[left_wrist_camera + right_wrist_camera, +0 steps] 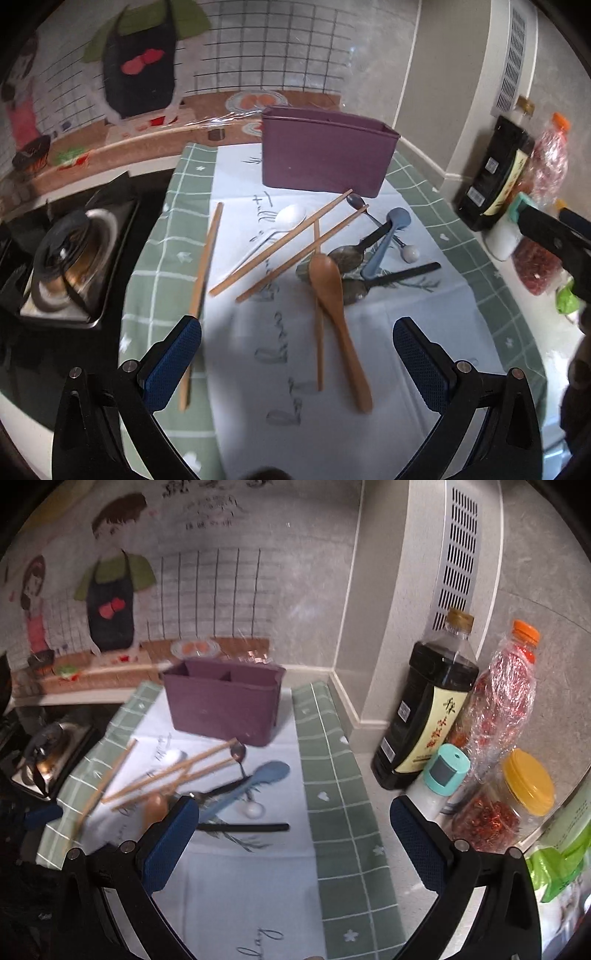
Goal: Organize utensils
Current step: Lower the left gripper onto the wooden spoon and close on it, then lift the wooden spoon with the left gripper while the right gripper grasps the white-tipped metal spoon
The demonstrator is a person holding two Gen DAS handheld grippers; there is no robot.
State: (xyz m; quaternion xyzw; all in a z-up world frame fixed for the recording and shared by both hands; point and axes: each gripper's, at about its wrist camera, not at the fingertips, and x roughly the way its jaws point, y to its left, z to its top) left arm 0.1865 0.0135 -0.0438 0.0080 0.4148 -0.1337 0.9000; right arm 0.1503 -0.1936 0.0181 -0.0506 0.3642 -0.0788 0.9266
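Observation:
A purple utensil holder stands at the far end of the cloth; the right wrist view shows its compartments. In front of it lies a heap of utensils: wooden chopsticks, a wooden spoon, a white spoon, a blue spoon, metal spoons and a black-handled utensil. My left gripper is open and empty, just before the wooden spoon's handle. My right gripper is open and empty, right of the heap, over the cloth.
A green checked cloth covers the counter. A gas burner sits at the left. A soy sauce bottle, a chili bottle, a jar with a yellow lid and a white shaker crowd the right corner.

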